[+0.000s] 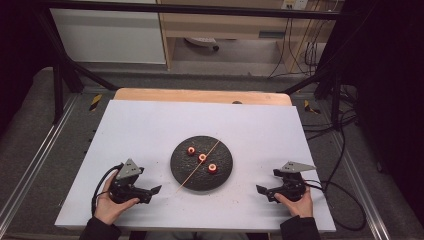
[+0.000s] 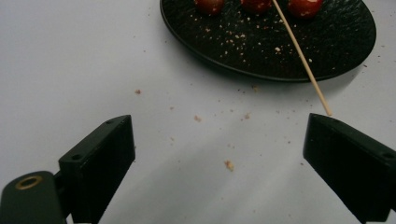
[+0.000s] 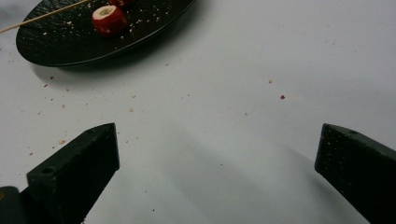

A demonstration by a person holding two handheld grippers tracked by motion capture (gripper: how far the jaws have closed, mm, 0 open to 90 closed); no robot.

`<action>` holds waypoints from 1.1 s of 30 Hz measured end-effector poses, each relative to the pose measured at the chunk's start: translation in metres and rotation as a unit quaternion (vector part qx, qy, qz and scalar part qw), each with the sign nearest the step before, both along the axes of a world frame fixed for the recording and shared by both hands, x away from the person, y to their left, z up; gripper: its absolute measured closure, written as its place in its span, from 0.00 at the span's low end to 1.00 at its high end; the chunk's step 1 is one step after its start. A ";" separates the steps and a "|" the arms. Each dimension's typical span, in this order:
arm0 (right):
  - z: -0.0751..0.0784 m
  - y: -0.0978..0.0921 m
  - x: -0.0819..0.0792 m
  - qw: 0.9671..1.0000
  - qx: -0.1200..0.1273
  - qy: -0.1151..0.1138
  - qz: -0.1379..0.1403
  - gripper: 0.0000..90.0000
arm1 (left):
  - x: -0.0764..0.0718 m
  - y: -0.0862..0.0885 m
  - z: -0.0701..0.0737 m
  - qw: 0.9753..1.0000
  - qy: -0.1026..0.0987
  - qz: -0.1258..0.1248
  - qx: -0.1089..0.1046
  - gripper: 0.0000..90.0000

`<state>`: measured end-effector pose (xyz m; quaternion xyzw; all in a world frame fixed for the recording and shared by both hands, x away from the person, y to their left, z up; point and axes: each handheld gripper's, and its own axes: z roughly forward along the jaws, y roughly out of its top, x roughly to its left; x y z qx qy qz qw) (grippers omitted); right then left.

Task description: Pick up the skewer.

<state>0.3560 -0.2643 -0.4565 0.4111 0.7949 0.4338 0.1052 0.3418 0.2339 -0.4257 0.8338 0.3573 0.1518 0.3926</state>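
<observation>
From up high, the black plate (image 1: pixel 180 172) sits between my two grippers, left (image 1: pixel 156 190) and right (image 1: pixel 260 190), with three red fruits (image 1: pixel 202 157) and a skewer (image 1: pixel 198 166) across it. Left gripper view: my jaws are wide, skewer tip (image 2: pixel 327 111) just off the plate rim. Right gripper view: jaws wide too, nearest fruit (image 3: pixel 108 19) on the plate. Skewer's light, stiff, probably snappy, so I'd pinch the overhanging end. Fruits look slick.

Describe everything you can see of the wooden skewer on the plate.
The skewer is a thin, straight, pale stick that looks like wood or bamboo. It lies bare, with nothing threaded on it, diagonally across the black plate. Its near end juts over the rim onto the white table, and it passes between the red pieces. Neither tool touches it.
</observation>
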 end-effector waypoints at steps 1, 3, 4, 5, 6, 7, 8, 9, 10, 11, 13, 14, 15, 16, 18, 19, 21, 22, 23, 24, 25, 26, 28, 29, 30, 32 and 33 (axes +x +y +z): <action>0.000 0.000 0.000 1.000 0.000 0.001 0.001 0.01 | 0.001 -0.002 0.002 1.000 0.000 0.000 0.002 0.10; 0.000 0.000 0.000 1.000 0.000 0.000 -0.001 0.01 | 0.002 -0.007 0.006 1.000 -0.002 -0.002 0.006 0.10; 0.000 0.000 0.000 1.000 -0.001 0.000 0.000 0.01 | 0.002 -0.007 0.006 1.000 -0.002 -0.002 0.006 0.10; 0.000 0.000 0.000 1.000 -0.002 0.000 0.000 0.01 | 0.003 -0.009 0.008 1.000 -0.003 -0.002 0.008 0.10; 0.000 0.000 0.000 1.000 -0.002 0.001 -0.001 0.01 | 0.004 -0.015 0.012 1.000 -0.002 -0.004 0.011 0.10; 0.000 0.000 0.000 1.000 -0.002 0.001 -0.001 0.01 | 0.004 -0.015 0.012 1.000 -0.002 -0.004 0.011 0.10; 0.000 0.000 0.000 1.000 -0.004 0.002 0.001 0.01 | 0.006 -0.021 0.014 1.000 0.000 -0.005 0.013 0.10; 0.000 0.000 0.000 1.000 -0.004 0.001 0.000 0.01 | 0.006 -0.021 0.014 1.000 0.000 -0.005 0.013 0.10; 0.000 0.000 0.000 1.000 -0.003 0.002 0.000 0.01 | 0.007 -0.024 0.015 1.000 0.001 -0.005 0.013 0.10; 0.000 0.001 0.000 1.000 -0.003 0.001 0.000 0.01 | 0.009 -0.030 0.017 1.000 0.003 -0.006 0.017 0.10; -0.001 0.001 0.000 1.000 -0.005 0.002 0.000 0.01 | 0.011 -0.035 0.018 1.000 0.004 -0.008 0.021 0.11; -0.001 0.001 0.000 1.000 -0.005 0.001 0.000 0.01 | 0.012 -0.037 0.018 1.000 0.005 -0.009 0.023 0.11; -0.001 0.001 0.000 1.000 -0.003 0.001 -0.001 0.01 | 0.013 -0.041 0.019 1.000 0.005 -0.010 0.026 0.12; 0.000 0.001 0.000 1.000 -0.003 0.001 -0.001 0.01 | 0.015 -0.048 0.019 0.999 0.007 -0.015 0.030 0.12; 0.000 0.000 0.000 1.000 -0.004 0.001 -0.001 0.01 | 0.017 -0.055 0.020 0.999 0.008 -0.018 0.037 0.13; 0.000 0.000 0.000 1.000 -0.005 0.001 -0.001 0.01 | 0.018 -0.059 0.020 0.999 0.009 -0.019 0.039 0.14; 0.000 0.000 0.000 1.000 -0.004 0.002 -0.001 0.01 | 0.020 -0.066 0.020 0.999 0.012 -0.022 0.043 0.15; 0.000 0.000 0.000 1.000 -0.004 0.002 -0.001 0.01 | 0.020 -0.066 0.020 0.999 0.012 -0.022 0.043 0.16; 0.000 0.000 0.000 1.000 -0.004 0.002 -0.001 0.01 | 0.022 -0.072 0.019 0.998 0.015 -0.026 0.048 0.16; 0.000 0.000 0.000 1.000 -0.004 0.002 -0.001 0.01 | 0.022 -0.072 0.019 0.998 0.015 -0.026 0.048 0.17; 0.000 0.000 0.000 1.000 -0.004 0.002 -0.001 0.01 | 0.023 -0.075 0.018 0.998 0.019 -0.028 0.051 0.18; 0.000 0.000 0.000 1.000 -0.005 0.002 -0.001 0.01 | 0.025 -0.081 0.017 0.998 0.024 -0.029 0.056 0.19; 0.000 0.000 0.000 1.000 -0.004 0.001 -0.003 0.01 | 0.026 -0.084 0.017 0.998 0.028 -0.031 0.057 0.22; 0.000 0.000 0.000 1.000 -0.004 0.001 -0.003 0.01 | 0.027 -0.089 0.016 0.997 0.029 -0.032 0.060 0.23; 0.000 0.000 0.000 1.000 -0.004 0.000 -0.002 0.01 | 0.027 -0.092 0.016 0.997 0.027 -0.033 0.063 0.24; 0.000 0.000 0.000 1.000 -0.004 0.002 -0.002 0.01 | 0.028 -0.094 0.016 0.997 0.027 -0.033 0.066 0.27; 0.000 0.000 0.000 1.000 -0.004 0.002 -0.002 0.01 | 0.029 -0.098 0.016 0.997 0.027 -0.032 0.064 0.29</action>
